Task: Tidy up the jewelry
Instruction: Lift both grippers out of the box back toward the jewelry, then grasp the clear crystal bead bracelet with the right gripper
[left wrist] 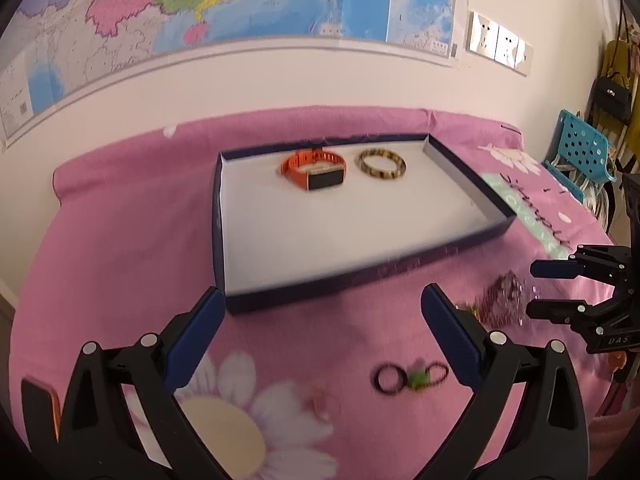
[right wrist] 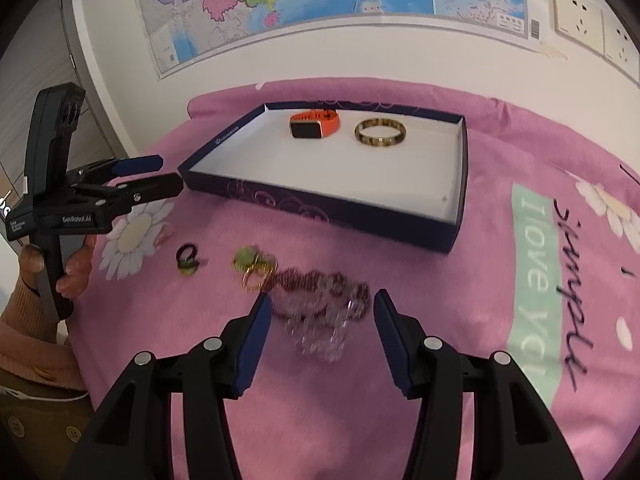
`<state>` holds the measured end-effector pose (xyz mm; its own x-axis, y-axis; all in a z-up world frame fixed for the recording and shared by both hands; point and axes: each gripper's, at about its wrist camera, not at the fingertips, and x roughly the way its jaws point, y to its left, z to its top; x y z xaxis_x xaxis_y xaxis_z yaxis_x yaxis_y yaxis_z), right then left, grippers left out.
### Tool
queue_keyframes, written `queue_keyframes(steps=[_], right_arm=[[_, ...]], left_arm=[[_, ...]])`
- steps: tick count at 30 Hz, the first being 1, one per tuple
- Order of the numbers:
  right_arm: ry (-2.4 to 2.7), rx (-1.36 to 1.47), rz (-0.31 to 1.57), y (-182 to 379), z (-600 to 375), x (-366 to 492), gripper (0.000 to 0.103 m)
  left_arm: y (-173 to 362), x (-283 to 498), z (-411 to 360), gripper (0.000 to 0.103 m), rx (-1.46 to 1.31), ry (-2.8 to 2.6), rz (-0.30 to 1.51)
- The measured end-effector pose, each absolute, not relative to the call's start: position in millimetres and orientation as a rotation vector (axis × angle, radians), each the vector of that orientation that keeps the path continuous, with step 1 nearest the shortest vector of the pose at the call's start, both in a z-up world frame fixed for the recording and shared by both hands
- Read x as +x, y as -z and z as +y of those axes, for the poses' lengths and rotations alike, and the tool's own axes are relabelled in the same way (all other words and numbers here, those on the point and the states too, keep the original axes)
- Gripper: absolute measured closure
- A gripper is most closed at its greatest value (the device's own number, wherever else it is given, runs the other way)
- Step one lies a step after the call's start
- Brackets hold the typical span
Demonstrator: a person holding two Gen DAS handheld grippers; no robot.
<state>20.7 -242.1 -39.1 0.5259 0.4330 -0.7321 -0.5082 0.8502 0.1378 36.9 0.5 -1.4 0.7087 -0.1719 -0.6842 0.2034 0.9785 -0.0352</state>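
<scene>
The left wrist view looks forward and down along its own fingers at the tray (left wrist: 224, 216) from the near left, close over the pink cloth (left wrist: 120, 240). The right wrist view looks down likewise from the near right, close over the beads (right wrist: 320, 308). Both share the tray, the map (left wrist: 200, 8) behind, and each other's gripper at the edge.

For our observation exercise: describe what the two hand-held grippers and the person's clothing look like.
Each hand-held gripper, left and right, has black plastic arms, silver round rivets and dark blue finger pads. White lettering marks the left one's black body. The person's sleeve is pinkish-orange.
</scene>
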Motion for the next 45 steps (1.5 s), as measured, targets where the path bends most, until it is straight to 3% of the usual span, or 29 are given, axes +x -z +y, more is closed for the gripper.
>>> queue_keyframes(steps=[9,18,23,27,45], right_arm=[[-0.550,-0.110,0.853,51,-232,12,0.053],[-0.525,-0.086,0.872,56,-237,14,0.075],[-0.526,-0.080,0.866,56,-239,13,0.077],[-0.547,-0.068,0.838,49,-241,11,0.095],[-0.603,0.035,0.751,14,-250,11,0.095]], left_arm=[[9,19,0,0.006,0.035,0.193,0.764],[17,13,-3,0.007,0.032,0.190,0.789],[17,9,-5,0.010,0.035,0.203,0.788],[19,4,-10,0.014,0.056,0.227,0.796],[27,-8,-23,0.032,0.088,0.340,0.830]])
